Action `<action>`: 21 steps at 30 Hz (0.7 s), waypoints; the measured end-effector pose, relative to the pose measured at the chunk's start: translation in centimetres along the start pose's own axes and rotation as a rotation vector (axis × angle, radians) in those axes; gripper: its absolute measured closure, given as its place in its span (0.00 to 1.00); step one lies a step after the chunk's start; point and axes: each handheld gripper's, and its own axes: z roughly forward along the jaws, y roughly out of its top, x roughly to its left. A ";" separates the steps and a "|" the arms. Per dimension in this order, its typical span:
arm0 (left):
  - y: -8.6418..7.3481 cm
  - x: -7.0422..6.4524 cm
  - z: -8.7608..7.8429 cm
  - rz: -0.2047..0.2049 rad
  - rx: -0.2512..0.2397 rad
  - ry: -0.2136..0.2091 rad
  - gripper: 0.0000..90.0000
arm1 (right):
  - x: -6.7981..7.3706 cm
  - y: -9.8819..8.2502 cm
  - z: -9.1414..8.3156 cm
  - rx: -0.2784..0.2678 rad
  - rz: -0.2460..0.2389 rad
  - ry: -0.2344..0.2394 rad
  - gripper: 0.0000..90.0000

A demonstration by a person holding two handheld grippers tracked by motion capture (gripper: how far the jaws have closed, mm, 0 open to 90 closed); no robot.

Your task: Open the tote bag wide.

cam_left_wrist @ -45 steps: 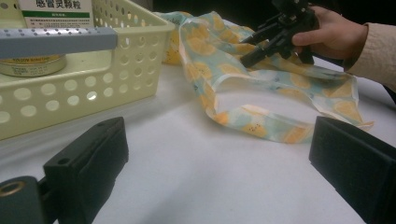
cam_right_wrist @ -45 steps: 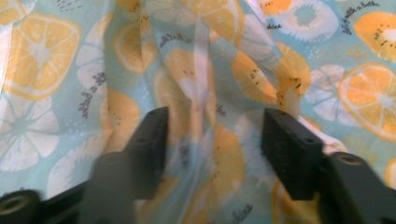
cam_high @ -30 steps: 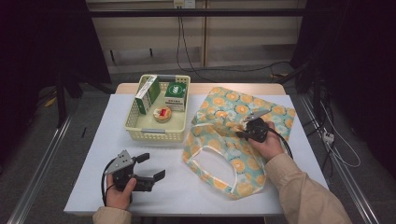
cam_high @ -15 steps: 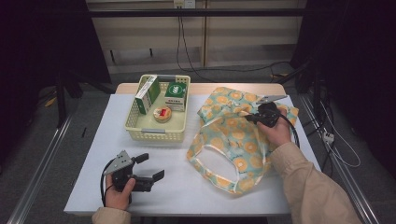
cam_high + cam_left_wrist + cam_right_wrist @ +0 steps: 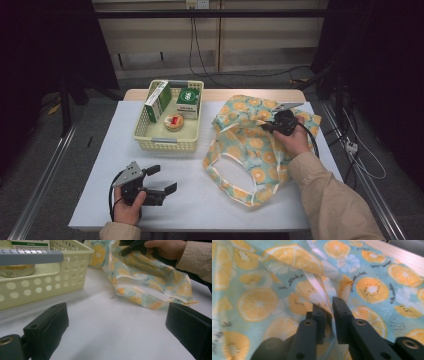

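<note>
On the right half of the white surface [image 5: 200,200] lies a crumpled cloth bag [image 5: 245,150] printed with orange slices, and the right claw [image 5: 267,125] sits over its far part with its jaws nearly together, pinching a fold of the fabric beside a white edge strip. The left claw [image 5: 162,180] rests near the front left of the surface, held by the left hand [image 5: 127,210], its jaws spread wide with nothing between them. A pale yellow basket [image 5: 165,142] stands far left of the bag, holding two green-and-white boxes [image 5: 187,102] and a small round tin [image 5: 174,121].
</note>
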 end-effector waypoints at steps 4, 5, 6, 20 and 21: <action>0.0 0.0 0.0 0.000 -0.001 0.000 0.05 | 0.3 -0.7 1.4 0.030 -0.016 0.010 0.51; 0.0 0.0 0.0 -0.001 0.000 -0.002 0.05 | 0.4 -0.8 1.5 0.025 -0.023 0.029 0.47; 0.0 0.0 0.0 -0.001 0.000 -0.002 0.05 | 0.6 -0.9 1.7 0.040 -0.014 0.047 0.42; 0.0 -0.2 0.0 0.006 0.006 -0.003 0.05 | -0.3 -1.5 1.7 0.045 0.019 0.031 0.98; 0.0 -0.2 0.0 0.007 0.005 -0.004 0.05 | -0.3 -1.4 1.7 0.051 0.021 0.030 0.99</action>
